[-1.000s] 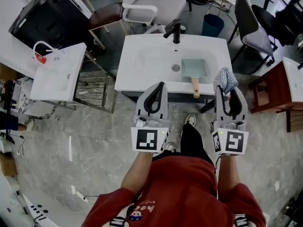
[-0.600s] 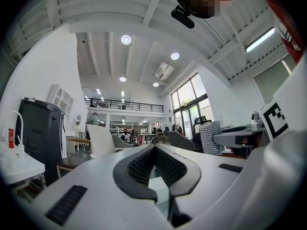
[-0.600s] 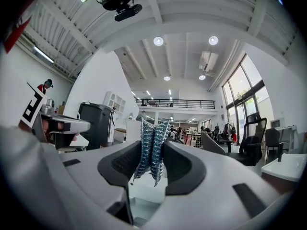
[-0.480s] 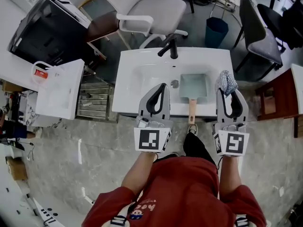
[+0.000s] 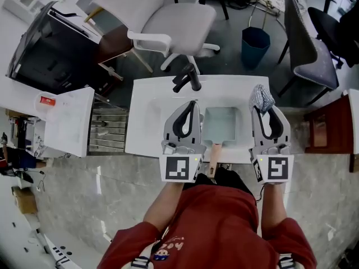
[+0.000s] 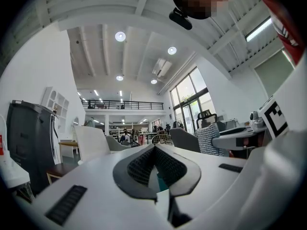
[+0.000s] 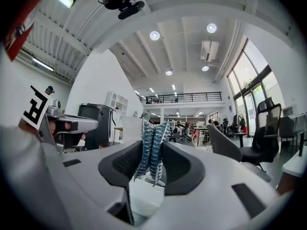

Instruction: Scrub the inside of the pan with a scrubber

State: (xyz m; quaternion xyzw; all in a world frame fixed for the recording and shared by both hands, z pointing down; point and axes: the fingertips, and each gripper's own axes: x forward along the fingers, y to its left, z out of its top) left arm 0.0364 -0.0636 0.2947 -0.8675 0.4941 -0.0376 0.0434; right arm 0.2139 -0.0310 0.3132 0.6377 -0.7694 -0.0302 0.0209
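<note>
A pale green square pan (image 5: 220,122) lies in the white sink (image 5: 147,129), its wooden handle (image 5: 215,152) pointing over the front edge toward me. My left gripper (image 5: 192,103) hovers over the basin just left of the pan, its jaws shut with nothing between them (image 6: 154,148). My right gripper (image 5: 261,109) is held at the pan's right side, shut on a blue-grey mesh scrubber (image 5: 261,97). In the right gripper view the scrubber (image 7: 151,145) stands pinched upright between the pads. The pan's left rim is partly hidden by the left gripper.
A black faucet (image 5: 188,77) stands at the sink's far edge. Beyond it are a white office chair (image 5: 168,15), a blue bin (image 5: 255,40) and a dark chair (image 5: 305,43). A white side counter (image 5: 67,122) and a metal rack (image 5: 106,130) are at the left, a wooden table (image 5: 331,130) at the right.
The view has closed in on the sink. Both grippers now reach over the basin on either side of the pan. The scrubber stays pinched in the right gripper.
</note>
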